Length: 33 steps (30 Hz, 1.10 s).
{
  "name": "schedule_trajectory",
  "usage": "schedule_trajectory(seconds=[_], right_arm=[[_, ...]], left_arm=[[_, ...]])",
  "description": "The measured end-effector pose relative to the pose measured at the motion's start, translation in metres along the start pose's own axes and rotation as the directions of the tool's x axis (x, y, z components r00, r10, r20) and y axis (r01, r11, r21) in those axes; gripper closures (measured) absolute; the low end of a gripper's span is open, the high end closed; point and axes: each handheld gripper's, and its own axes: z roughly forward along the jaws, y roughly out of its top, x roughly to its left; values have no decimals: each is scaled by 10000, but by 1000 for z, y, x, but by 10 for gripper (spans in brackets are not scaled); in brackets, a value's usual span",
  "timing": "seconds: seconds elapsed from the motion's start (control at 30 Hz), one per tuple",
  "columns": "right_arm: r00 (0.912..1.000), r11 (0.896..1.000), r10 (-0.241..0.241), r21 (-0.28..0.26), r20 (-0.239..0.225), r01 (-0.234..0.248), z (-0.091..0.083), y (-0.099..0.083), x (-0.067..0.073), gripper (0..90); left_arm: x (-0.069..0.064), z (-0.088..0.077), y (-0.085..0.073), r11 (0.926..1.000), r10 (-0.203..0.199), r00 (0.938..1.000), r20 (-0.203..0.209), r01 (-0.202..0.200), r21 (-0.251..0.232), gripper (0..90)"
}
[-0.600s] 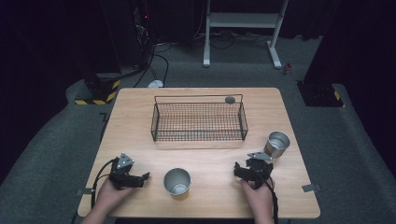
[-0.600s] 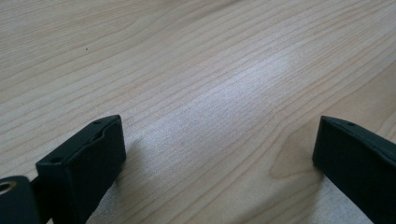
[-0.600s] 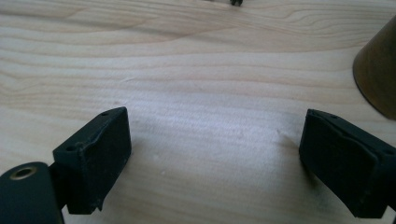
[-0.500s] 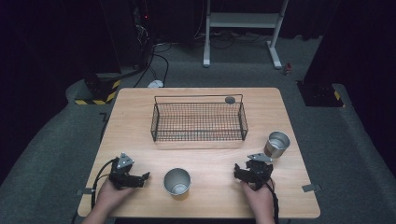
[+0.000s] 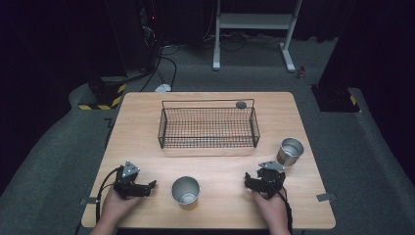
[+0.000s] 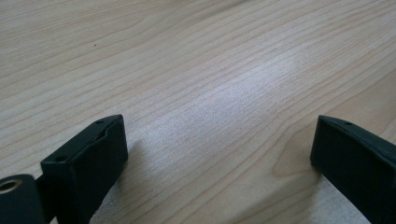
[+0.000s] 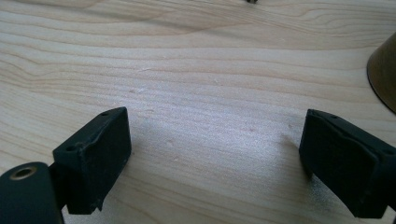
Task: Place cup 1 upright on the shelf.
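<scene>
Both grippers rested low on the pale wooden tabletop (image 5: 147, 127) in the high view, near its front edge: the left gripper (image 5: 149, 186) toward the front-left corner, the right gripper (image 5: 249, 182) toward the front-right, each held in a hand. Between them, close to the front edge, stood an open-topped shiny steel cup (image 5: 186, 190), nearer the left gripper but touched by neither. A second steel cup (image 5: 291, 151) stood just beyond the right gripper, by the right edge. The black wire mesh basket (image 5: 208, 128) sat toward the back edge and looked empty, with a small grey round object (image 5: 241, 104) just behind it.

From the left gripper view, the black jaws stood wide apart over bare wood grain, nothing between them.

From the right gripper view, the jaws were likewise spread wide and empty, with a curved metal wall, probably a cup's (image 7: 385, 77), at the right edge of the picture.

Judging by this, nothing had been gripped; both cups were still out on the tabletop, and picking them up and placing them all seemed left to do
</scene>
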Motion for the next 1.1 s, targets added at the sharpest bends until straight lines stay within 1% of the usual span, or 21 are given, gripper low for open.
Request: schedule_trajectory(seconds=[0.07, 0.1, 0.17, 0.2, 0.27, 0.3, 0.33, 0.37, 0.4, 0.43, 0.53, 0.57, 0.6, 0.67, 0.73, 0.83, 0.9, 0.93, 0.97, 1.07, 1.1], right_arm=[[10000, 10000, -4, 1, -2, 4, 0, 0, 0, 89], [9998, 9999, -146, -12, -98, 146, 0, 0, 0, 89], [9998, 9999, -152, -5, -112, 152, 0, 1, 0, 89], [9998, 9999, -152, -7, -110, 152, 0, 1, 0, 89], [9998, 9999, -150, -7, -114, 150, 0, 1, 0, 89], [9998, 9999, -152, -7, -112, 152, 0, 0, 0, 90], [9998, 9999, -152, -7, -112, 152, 0, 0, 0, 90], [9998, 9999, -165, -17, -126, 165, 0, 0, 0, 90], [9998, 9999, -140, -7, -128, 140, 0, 0, 0, 90], [9998, 9999, -135, -13, -134, 135, 0, 0, 0, 89], [9998, 9999, -165, -11, -143, 165, -1, -1, 0, 89], [9998, 9999, -154, -10, -146, 154, -1, -1, 0, 89], [9997, 9998, -188, -19, -163, 187, 0, 0, 0, 89], [9996, 9998, -215, -10, -181, 215, 0, 0, 0, 89], [9996, 9998, -214, -9, -181, 214, 0, 0, 0, 89], [9997, 9998, -186, -4, -164, 186, 0, 0, 0, 90], [9997, 9999, -165, -1, -153, 165, 0, 0, 1, 91], [9997, 9998, -180, -6, -162, 180, 0, 0, 0, 90], [9997, 9998, -182, -2, -162, 182, 0, 0, 0, 89], [9997, 9998, -180, -4, -165, 180, 0, 0, 0, 90], [9997, 9998, -179, -4, -165, 179, 0, 0, 0, 89]], left_arm=[[0, 0, 0, 10000, -41, 10000, -31, 41, -12, 43], [-1, 0, 0, 9999, -153, 9998, -133, 152, -41, 53], [-1, -1, -1, 9998, -192, 9996, -185, 191, -59, 57], [-2, -2, -1, 9995, -290, 9991, -301, 286, -126, 76], [-1, -3, -2, 9994, -291, 9992, -286, 286, -172, 116], [2, -7, -5, 9971, -662, 9967, -464, 644, -394, 186], [2, -7, -5, 9971, -662, 9967, -464, 644, -394, 197], [2, -6, -5, 9966, -737, 9961, -489, 718, -395, 179], [-1, -5, -4, 9984, -509, 9970, -581, 494, -278, 156], [-1, -6, -5, 9987, -464, 9974, -559, 452, -239, 141], [-1, -7, -6, 9984, -528, 9970, -560, 515, -248, 142], [-1, -7, -5, 9990, -400, 9982, -444, 390, -236, 135], [-1, -7, -5, 9990, -400, 9982, -444, 390, -236, 129], [0, -8, -6, 9999, -134, 9997, -205, 133, -53, 121], [0, -9, -6, 9999, -131, 9999, -98, 131, -55, 110], [0, -9, -6, 10000, 6, 10000, 8, -6, 63, 91], [1, -11, -5, 10000, -39, 10000, 48, 39, -23, 82], [1, -12, -5, 9997, -224, 9997, 123, 226, -137, 78], [2, -12, -4, 9996, -215, 9997, 142, 218, -187, 76], [1, -14, -1, 9983, -374, 9990, 251, 385, -433, 73], [0, -14, -1, 9983, -344, 9990, 283, 357, -458, 72]])
